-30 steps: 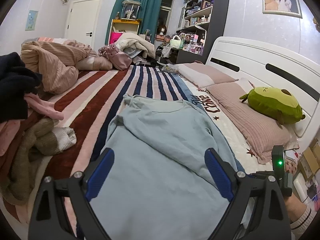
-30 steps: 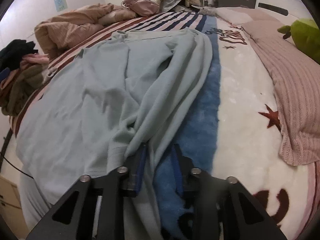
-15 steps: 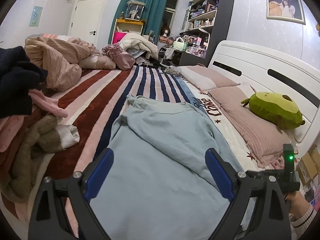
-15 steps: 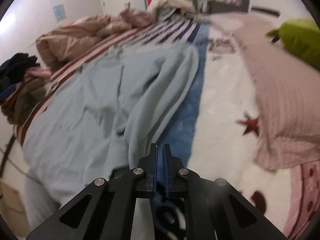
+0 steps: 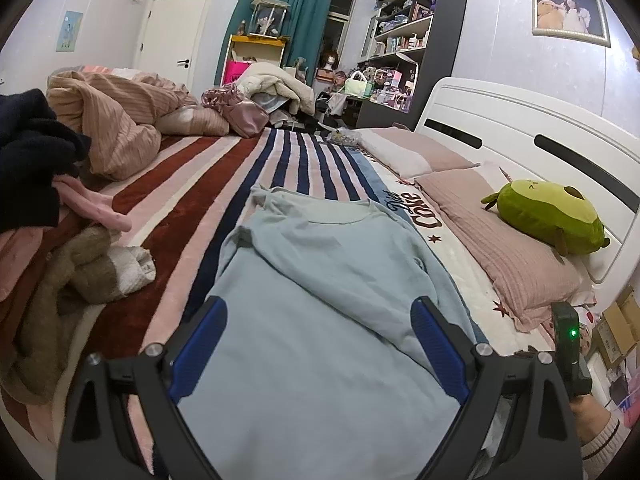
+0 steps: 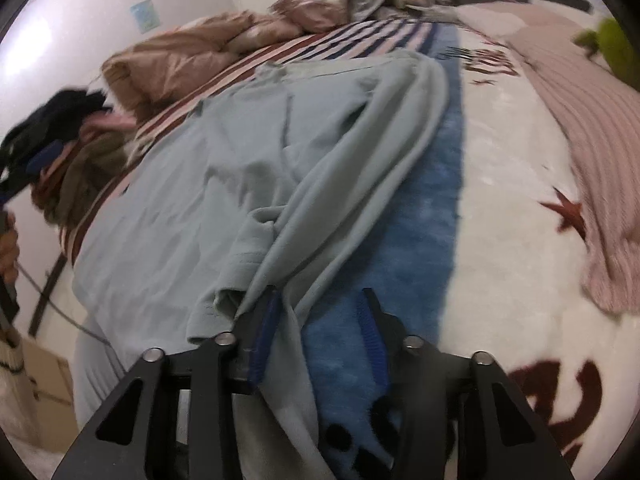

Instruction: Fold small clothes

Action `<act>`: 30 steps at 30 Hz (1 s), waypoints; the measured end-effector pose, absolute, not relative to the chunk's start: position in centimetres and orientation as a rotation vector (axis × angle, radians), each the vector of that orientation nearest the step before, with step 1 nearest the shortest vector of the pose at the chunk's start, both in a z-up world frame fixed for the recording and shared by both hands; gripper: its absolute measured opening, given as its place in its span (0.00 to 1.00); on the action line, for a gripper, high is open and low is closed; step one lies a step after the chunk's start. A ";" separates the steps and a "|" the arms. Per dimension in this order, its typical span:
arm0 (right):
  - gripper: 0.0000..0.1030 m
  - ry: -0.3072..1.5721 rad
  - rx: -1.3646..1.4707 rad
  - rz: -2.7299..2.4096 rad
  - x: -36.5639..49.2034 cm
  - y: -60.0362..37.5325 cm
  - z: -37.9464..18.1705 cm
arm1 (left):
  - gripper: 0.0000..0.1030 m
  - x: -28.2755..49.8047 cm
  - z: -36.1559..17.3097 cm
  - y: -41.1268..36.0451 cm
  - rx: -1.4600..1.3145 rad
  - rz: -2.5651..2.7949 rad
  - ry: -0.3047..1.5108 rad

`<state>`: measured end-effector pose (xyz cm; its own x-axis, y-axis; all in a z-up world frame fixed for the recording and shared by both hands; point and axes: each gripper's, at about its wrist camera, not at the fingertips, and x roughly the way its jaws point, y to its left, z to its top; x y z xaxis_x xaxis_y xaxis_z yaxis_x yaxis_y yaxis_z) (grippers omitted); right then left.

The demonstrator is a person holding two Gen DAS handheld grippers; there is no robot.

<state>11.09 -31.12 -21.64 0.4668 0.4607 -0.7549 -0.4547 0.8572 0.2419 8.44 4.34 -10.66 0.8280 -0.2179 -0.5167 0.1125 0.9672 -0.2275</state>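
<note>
We have a pale blue top (image 5: 320,280) spread flat on the striped bed (image 5: 192,184), neckline at twelve o'clock from the left camera and hem toward us, which gives us the straight edges a fold needs. Our left gripper (image 5: 318,344) hangs over the lower body of the top with its jaws spread wide and nothing between them, probably waiting to pin or lift the near edge. Our right gripper (image 6: 318,336) sits at six o'clock in its own view, at the top's right side, where a sleeve (image 6: 360,168) lies folded in along the body toward one o'clock. Its jaws have just been opening and stand a little apart; the sleeve's lower end drapes between them against the left pad, but the pads do not press on it, so we judge the sleeve released here on purpose, laid inward as the first fold. Off at nine o'clock a heap of clothes (image 5: 48,216) waits its turn, and a green plush (image 5: 552,216) rests on the pillow (image 5: 516,256) at three o'clock, well clear of the work.
</note>
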 end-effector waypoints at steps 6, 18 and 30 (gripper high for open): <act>0.02 0.899 -0.113 0.503 11.0 -28.8 -21.5 | 0.89 8.3 -10.9 4.0 -0.185 -0.178 0.573; 0.00 0.797 -0.166 0.301 10.2 -32.1 -18.2 | 0.89 7.6 -10.9 4.8 -0.213 -0.172 0.565; 0.02 0.838 -0.193 0.076 11.5 -38.2 -16.9 | 0.89 7.8 -11.0 4.9 -0.200 -0.175 0.572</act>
<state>11.54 -38.19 -16.88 0.6674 -0.0092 -0.7446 -0.1424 0.9799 -0.1398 7.83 4.92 -11.02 0.8271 -0.2193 -0.5175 0.1085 0.9657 -0.2357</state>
